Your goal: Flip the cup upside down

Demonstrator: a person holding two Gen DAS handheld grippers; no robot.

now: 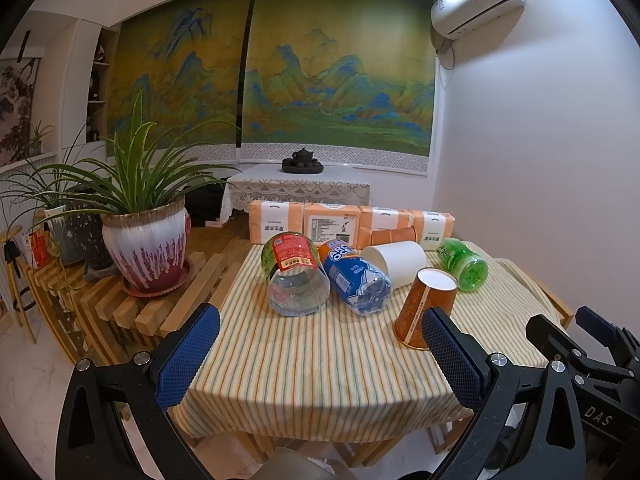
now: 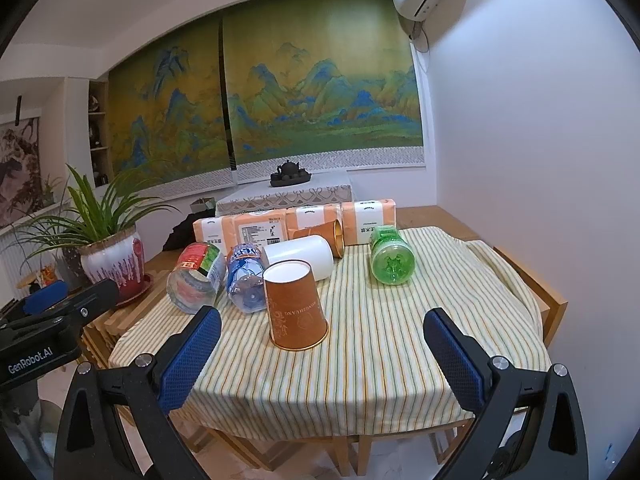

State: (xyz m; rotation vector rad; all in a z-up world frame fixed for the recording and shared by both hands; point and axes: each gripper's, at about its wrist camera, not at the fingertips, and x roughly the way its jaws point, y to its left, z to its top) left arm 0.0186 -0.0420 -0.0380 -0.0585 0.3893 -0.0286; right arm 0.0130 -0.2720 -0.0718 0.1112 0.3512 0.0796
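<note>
An orange paper cup (image 2: 296, 306) stands upside down on the striped tablecloth (image 2: 380, 360), white base up. It also shows in the left wrist view (image 1: 426, 306). My left gripper (image 1: 320, 354) is open and empty, short of the table's near edge, its right finger in front of the cup. My right gripper (image 2: 322, 354) is open and empty, held back from the cup over the near edge. A white cup (image 2: 300, 258) and another orange cup (image 2: 320, 236) lie on their sides behind it.
Three plastic bottles lie on the cloth: a clear one with a red label (image 2: 196, 276), a blue one (image 2: 248, 280), a green one (image 2: 392, 258). Orange tissue packs (image 2: 296, 220) line the far edge. A potted plant (image 1: 146, 240) stands on a slatted bench at the left.
</note>
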